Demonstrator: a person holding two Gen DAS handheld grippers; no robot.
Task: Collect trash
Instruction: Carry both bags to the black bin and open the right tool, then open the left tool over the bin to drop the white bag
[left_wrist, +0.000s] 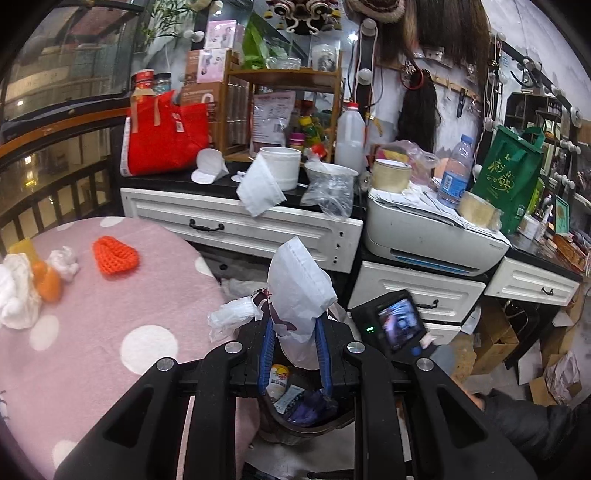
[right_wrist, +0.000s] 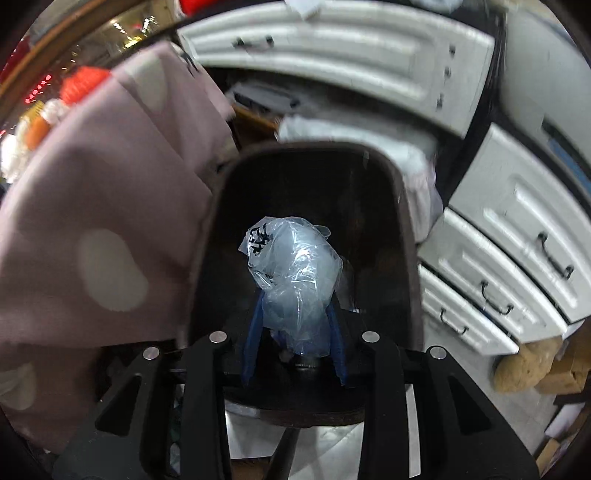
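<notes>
Left hand-held gripper (left_wrist: 295, 325) clamps white paper bag (left_wrist: 299, 291); right hand-held gripper (right_wrist: 295, 314) clamps clear plastic bag (right_wrist: 291, 266).

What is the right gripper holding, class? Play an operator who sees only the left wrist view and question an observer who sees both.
Operator: What is in the right gripper?
Observer: The right gripper is shut on a crumpled clear plastic bag with black print.
Operator: Where is it?
Observer: It hangs over the dark brown bin.
Operator: What is beside that bin?
Observer: A pink cloth with white dots drapes at its left edge.
</notes>
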